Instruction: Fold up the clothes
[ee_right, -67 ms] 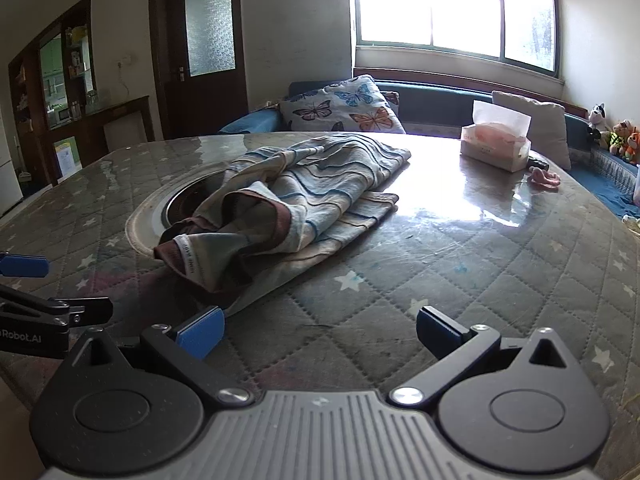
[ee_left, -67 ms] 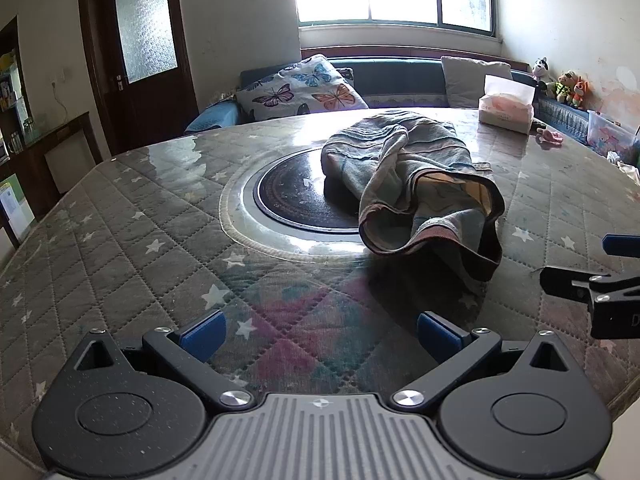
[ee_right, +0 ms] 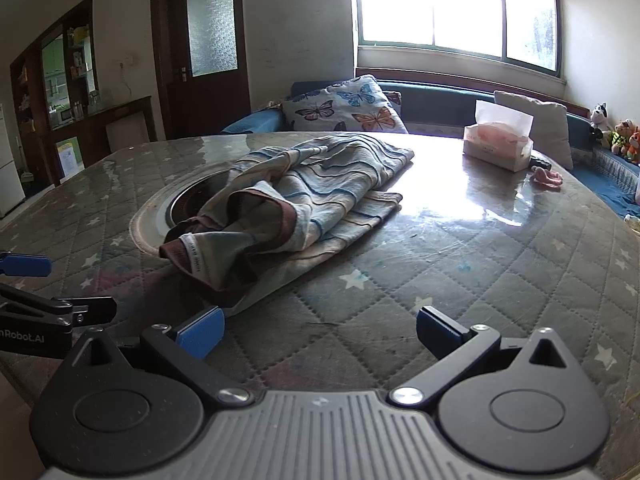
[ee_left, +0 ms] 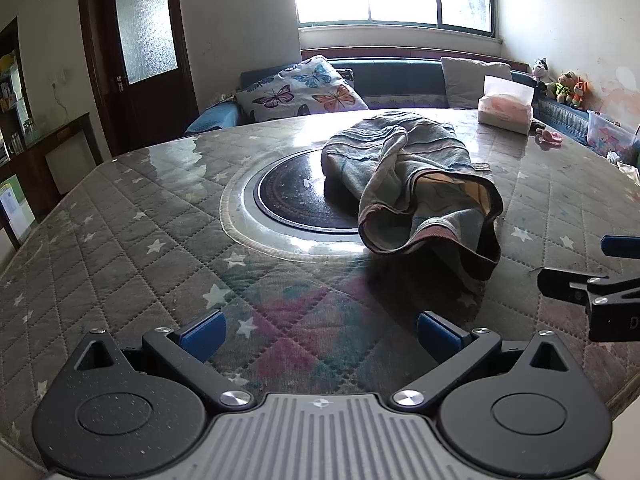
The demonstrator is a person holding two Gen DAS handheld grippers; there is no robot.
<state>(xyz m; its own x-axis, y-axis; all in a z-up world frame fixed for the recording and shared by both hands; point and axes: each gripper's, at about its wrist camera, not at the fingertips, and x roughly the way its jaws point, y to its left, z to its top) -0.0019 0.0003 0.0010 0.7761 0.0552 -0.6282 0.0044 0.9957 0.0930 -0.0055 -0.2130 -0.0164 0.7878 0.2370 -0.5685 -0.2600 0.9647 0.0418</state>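
Note:
A crumpled striped garment [ee_left: 416, 184] [ee_right: 304, 200] in grey-blue with a brown hem lies in a heap on the table, partly over the dark round inset [ee_left: 296, 196]. My left gripper [ee_left: 320, 330] hovers open above the near table edge, short of the cloth and to its left. Open as well, my right gripper [ee_right: 320, 328] has its left blue pad just beside the garment's near corner, holding nothing. Each gripper shows at the edge of the other's view, the right one as dark fingers [ee_left: 580, 284].
The table [ee_left: 120, 248] wears a quilted star-print cover under a glossy clear sheet. A tissue box [ee_right: 498, 146] and a small pink object [ee_right: 546, 178] sit at the far right. Behind are a bench with cushions [ee_right: 344, 104], a window and a dark door.

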